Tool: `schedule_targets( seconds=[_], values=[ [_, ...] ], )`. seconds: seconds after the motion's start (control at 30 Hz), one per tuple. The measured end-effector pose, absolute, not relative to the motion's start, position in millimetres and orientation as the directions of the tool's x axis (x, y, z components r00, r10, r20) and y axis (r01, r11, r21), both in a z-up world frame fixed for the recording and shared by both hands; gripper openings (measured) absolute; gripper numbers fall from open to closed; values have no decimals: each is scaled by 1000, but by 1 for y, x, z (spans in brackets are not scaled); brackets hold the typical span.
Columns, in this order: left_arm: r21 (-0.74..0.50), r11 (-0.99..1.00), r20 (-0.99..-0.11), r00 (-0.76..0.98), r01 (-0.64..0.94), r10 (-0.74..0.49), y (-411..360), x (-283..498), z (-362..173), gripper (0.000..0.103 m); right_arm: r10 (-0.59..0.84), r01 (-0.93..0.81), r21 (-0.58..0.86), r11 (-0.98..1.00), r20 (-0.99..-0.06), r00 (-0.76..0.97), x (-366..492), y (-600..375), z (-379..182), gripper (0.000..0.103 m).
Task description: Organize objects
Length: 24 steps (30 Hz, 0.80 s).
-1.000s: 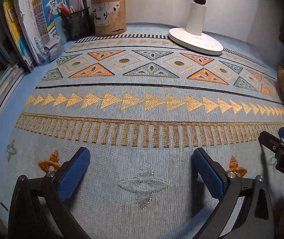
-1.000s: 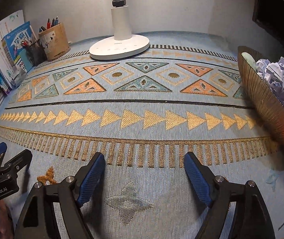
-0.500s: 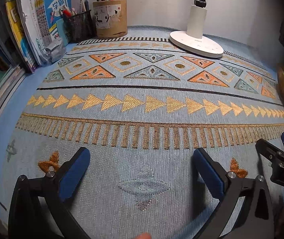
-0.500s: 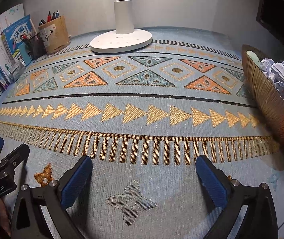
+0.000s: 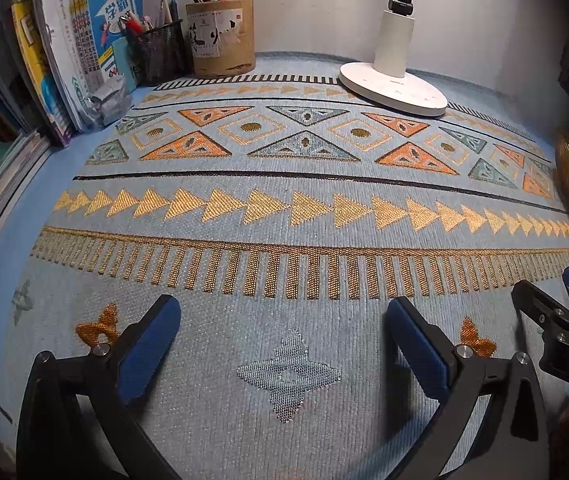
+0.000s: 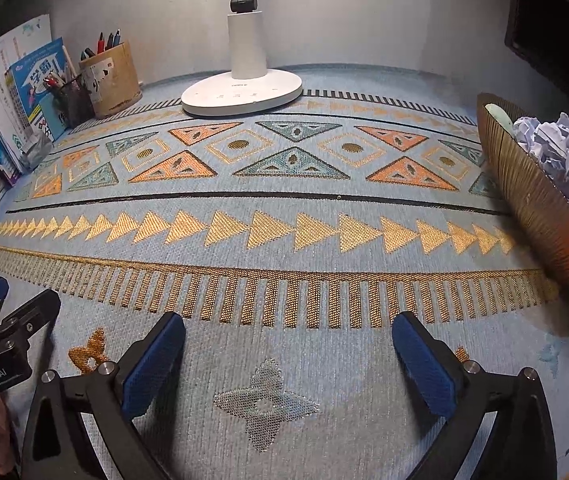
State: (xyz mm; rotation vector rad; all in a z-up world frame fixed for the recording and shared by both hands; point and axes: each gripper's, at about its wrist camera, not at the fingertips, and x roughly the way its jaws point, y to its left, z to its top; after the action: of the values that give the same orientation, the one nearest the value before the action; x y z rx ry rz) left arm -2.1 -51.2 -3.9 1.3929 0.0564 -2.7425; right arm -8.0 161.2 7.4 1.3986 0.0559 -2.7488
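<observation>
crumpled paper (image 6: 552, 148) sits piled in the ribbed bowl (image 6: 540, 216) at my 2 o'clock, and my right gripper (image 6: 288, 354) has just spread from narrower to fully wide and empty like the left gripper (image 5: 280, 342), so i judge tidying nearly done.

White lamp base (image 6: 242, 94), patterned blue cloth (image 6: 284, 200), plain wall (image 6: 344, 12)
</observation>
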Motion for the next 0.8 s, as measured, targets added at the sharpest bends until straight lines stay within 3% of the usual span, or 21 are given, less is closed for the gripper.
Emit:
schedule_targets(
  seconds=[0.8],
  values=[
    [-3,-998,-807,-590,60,-33,-51,-2,-5,103,-34,68,-7,-998,-808,-588,-7,162,8,103]
  ],
)
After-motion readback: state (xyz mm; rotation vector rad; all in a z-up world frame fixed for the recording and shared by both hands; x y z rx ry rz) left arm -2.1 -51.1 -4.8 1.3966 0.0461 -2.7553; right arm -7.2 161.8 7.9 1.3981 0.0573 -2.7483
